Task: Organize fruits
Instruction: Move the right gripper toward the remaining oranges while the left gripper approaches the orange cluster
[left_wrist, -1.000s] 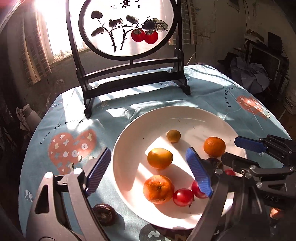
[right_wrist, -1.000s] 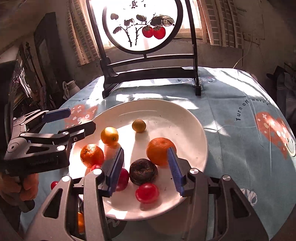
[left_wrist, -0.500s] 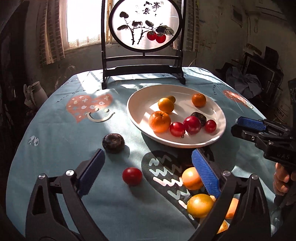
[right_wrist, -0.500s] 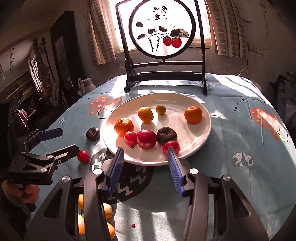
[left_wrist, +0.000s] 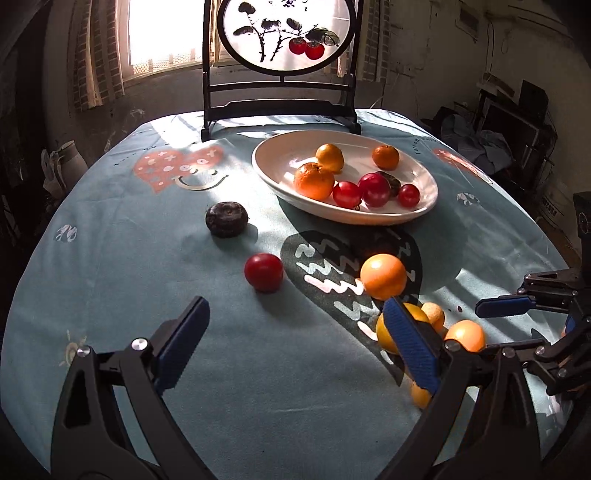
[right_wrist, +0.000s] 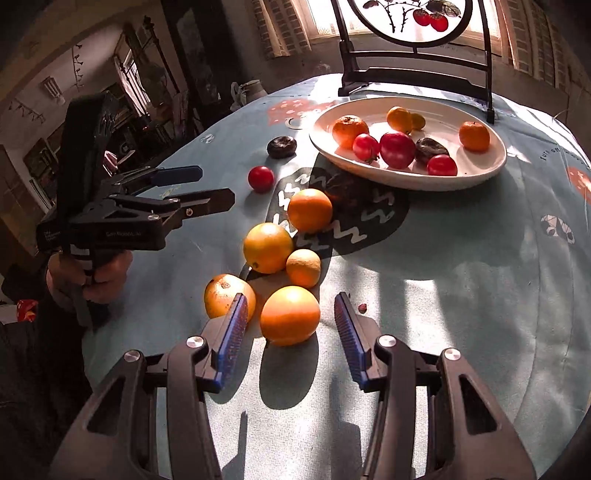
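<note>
- Right tool (right_wrist: 290, 334): jaws part-open and empty, tilted down at the tabletop (right_wrist: 461, 295), straddling the near orange (right_wrist: 290, 314) without touching it.
- Left tool (left_wrist: 295, 347): jaws at full spread after opening a moment ago, nothing between them; red fruit (left_wrist: 264, 272) just ahead and slightly left, another orange (left_wrist: 383, 276) ahead to the right.
- Likely step in hand: picking loose fruit off the cloth for the plate (right_wrist: 491, 162), which sits well ahead of both tools and already holds several fruits.
- For a clean grab with the right tool: lower until the pads sit at the orange's widest part, centre it, close gently; round fruit likely to roll if pinched off-centre.
- Crowding to the right tool's left: a pale orange (right_wrist: 225, 293) touching the left pad's outer side, a yellow-orange fruit (right_wrist: 267, 247) and a small one (right_wrist: 303, 267) just beyond; a nudge could scatter them.
- Dark wrinkled fruit (left_wrist: 226, 218) farther ahead of the left tool, apart from the rest.
- Other risks: the two tools working near each other over the same cluster, and the painted screen stand (left_wrist: 280, 107) behind the plate.
- Approach to the plate clear from the near side.
</note>
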